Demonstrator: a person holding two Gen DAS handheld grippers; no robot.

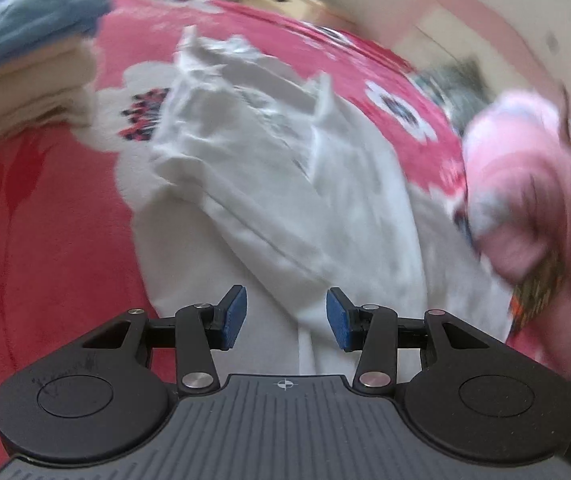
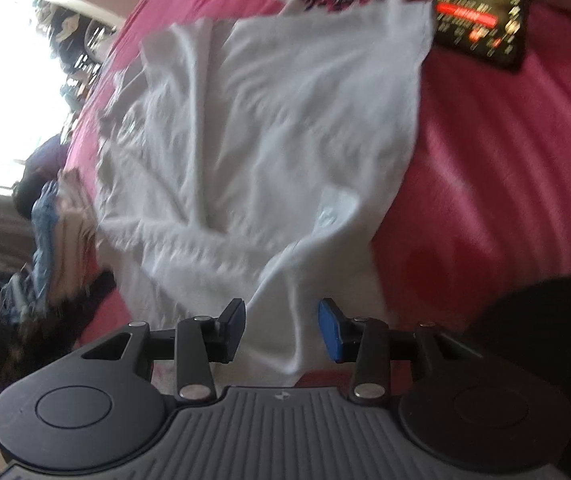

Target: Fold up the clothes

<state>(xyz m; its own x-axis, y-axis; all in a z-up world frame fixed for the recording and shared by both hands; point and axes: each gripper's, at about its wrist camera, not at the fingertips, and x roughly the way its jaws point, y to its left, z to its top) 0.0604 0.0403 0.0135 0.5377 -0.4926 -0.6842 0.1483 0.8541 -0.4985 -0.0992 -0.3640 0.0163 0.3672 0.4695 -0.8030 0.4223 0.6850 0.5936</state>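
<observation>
A crumpled white garment (image 1: 269,168) lies spread on a red floral bedspread (image 1: 45,240). My left gripper (image 1: 286,318) hovers over its near end. The blue pads (image 1: 235,318) stand apart and nothing is pressed between them. In the right wrist view the same white garment (image 2: 265,140) stretches away across the bedspread (image 2: 485,160). My right gripper (image 2: 281,330) is open just above the garment's near corner. Cloth shows in the gap, but the pads are not gripping it. Both views are blurred.
A stack of folded clothes (image 1: 25,60), blue on top of cream, sits at the upper left; it appears at the left edge (image 2: 57,232) in the right wrist view. A bunched pink garment (image 1: 533,184) lies at the right. A dark printed packet (image 2: 481,12) rests by the garment's far corner.
</observation>
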